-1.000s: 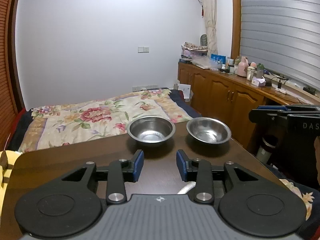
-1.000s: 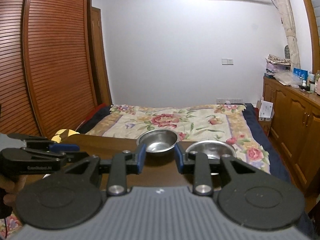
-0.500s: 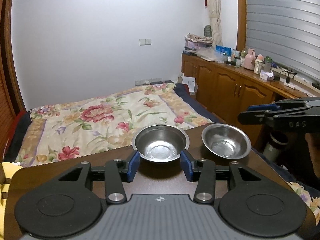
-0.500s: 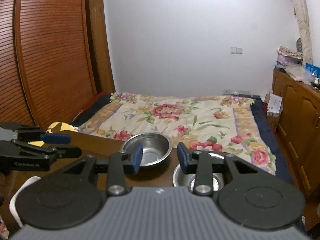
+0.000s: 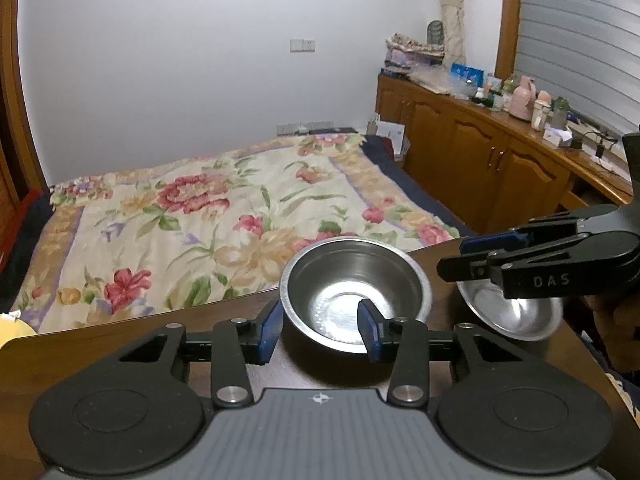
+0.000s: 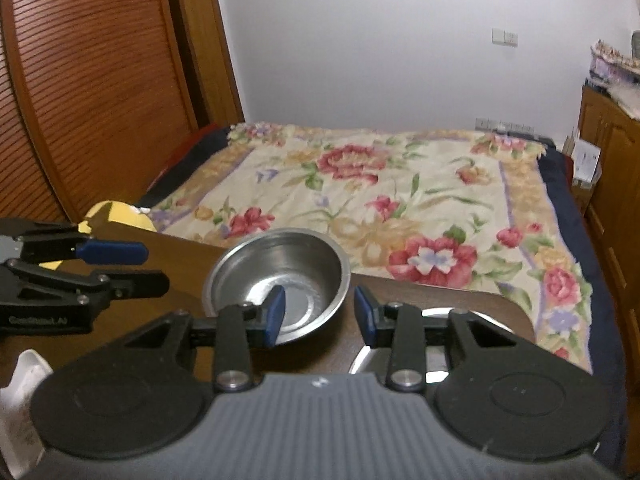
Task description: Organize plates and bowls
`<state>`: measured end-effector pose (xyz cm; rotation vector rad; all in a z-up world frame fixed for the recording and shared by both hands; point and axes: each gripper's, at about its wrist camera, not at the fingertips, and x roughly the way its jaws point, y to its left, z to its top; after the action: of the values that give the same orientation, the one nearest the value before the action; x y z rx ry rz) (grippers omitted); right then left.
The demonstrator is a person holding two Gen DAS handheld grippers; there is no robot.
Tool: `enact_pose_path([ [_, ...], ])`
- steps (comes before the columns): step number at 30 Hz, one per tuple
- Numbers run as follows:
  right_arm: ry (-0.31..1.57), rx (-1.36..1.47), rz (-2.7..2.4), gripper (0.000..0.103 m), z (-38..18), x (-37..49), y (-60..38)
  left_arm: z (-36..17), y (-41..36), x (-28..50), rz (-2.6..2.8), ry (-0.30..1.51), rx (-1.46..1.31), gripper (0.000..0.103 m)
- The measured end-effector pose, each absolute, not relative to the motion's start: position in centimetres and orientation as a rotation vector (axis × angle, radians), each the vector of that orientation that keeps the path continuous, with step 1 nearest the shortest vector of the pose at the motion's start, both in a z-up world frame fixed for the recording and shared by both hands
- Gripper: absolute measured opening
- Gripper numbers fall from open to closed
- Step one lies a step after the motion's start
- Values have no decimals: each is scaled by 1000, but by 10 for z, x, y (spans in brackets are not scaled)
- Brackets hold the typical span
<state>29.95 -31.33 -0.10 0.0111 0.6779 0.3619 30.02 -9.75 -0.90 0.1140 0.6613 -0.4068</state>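
Two empty steel bowls stand side by side near the far edge of a dark wooden table [image 5: 120, 340]. My left gripper [image 5: 320, 334] has reached the left bowl [image 5: 354, 288]. One fingertip is outside its near-left wall and the other hangs over its inside; the jaws are closing, but the pads do not press on the rim. The right bowl [image 5: 516, 314] lies partly under my right gripper [image 5: 452, 260]. In the right wrist view the right gripper [image 6: 320, 314] stands open and holds nothing, with the left bowl [image 6: 276, 276] ahead and the right bowl [image 6: 440, 320] beneath its right finger. The left gripper [image 6: 154, 266] shows at the left.
Beyond the table's far edge lies a bed with a floral quilt [image 5: 224, 216]. Wooden cabinets [image 5: 480, 160] with clutter on top line the right wall. A white dish [image 6: 24, 380] sits at the table's near left, and a yellow object [image 6: 116, 216] is past the left corner.
Both grippers have moved forward and down towards the bowls, which now look larger. The left gripper's fingers now straddle the left bowl's rim, and the right gripper hangs over the right bowl.
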Motion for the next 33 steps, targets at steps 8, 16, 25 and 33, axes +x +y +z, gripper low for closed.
enact_pose_path([
  [8, 741, 9, 367, 39, -18, 325, -308, -29, -97, 332, -404, 720, 71, 37],
  [16, 782, 9, 384, 39, -28, 333, -305, -43, -96, 347, -414, 773, 6, 32],
  [25, 805, 34, 400, 29, -34, 340, -300, -53, -90, 359, -412, 816, -38, 22],
  [33, 824, 33, 430, 22, -32, 338, -296, -46, -83, 353, -394, 809, -39, 16],
])
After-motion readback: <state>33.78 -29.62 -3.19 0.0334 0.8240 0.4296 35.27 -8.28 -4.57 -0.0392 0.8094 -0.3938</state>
